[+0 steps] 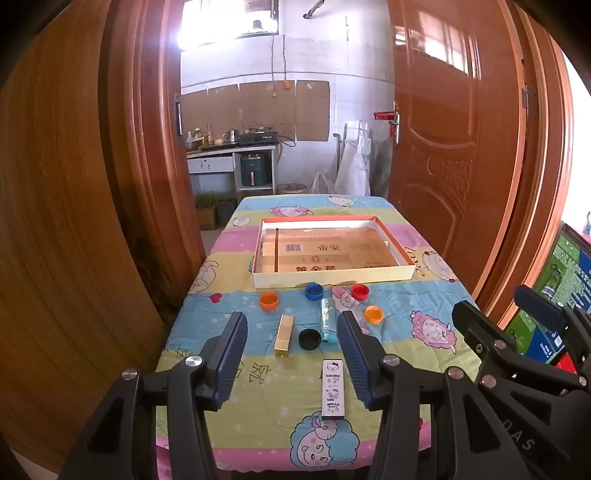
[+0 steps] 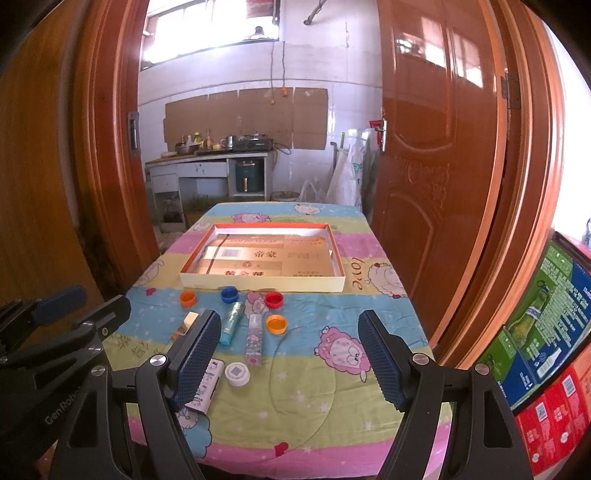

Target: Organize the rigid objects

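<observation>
Both tools hover with jaws apart and nothing between them: left tool (image 1: 291,354), right tool (image 2: 286,354). On the surface (image 2: 332,387), caps (image 1: 314,291), a gold box (image 1: 284,335), tubes (image 2: 232,328) and a white case (image 1: 333,388) lie scattered just before the tray (image 1: 369,275).

Lighting: strong daylight came through the high window (image 1: 229,18), blown out to white. Glare streaked the glossy wooden door (image 2: 439,122). The tablecloth (image 1: 306,369) was evenly lit, shadows soft. Both views were sharp at centre, with heavy fisheye bending and dark corners at the edges.
</observation>
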{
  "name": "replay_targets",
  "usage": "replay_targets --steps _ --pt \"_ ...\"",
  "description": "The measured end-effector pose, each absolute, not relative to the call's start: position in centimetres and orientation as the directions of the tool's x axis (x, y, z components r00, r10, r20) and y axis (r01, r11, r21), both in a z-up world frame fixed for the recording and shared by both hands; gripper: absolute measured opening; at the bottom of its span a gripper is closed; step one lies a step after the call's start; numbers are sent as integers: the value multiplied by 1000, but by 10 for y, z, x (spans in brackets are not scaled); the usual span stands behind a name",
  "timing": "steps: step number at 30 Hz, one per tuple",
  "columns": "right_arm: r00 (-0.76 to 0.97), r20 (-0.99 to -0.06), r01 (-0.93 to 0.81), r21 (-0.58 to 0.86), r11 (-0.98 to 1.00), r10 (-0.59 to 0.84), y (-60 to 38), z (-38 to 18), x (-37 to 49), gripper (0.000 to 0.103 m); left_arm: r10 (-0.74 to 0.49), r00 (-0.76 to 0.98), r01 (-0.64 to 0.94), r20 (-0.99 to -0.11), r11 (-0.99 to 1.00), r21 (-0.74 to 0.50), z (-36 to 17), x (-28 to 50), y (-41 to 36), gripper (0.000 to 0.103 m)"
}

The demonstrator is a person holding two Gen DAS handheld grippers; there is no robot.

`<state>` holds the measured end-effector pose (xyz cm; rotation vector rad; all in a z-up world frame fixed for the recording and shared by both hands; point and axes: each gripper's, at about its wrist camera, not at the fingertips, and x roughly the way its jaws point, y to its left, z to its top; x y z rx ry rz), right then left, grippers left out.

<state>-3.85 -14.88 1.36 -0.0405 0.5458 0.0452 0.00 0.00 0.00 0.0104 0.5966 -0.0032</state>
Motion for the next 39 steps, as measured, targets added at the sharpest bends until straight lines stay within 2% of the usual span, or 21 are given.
replay_targets --steps 39 --pt "847 -531 -52 -17 999 35 -149 7 -39 78 -2 825 9 -566 1000 9 -5 -2 4 51"
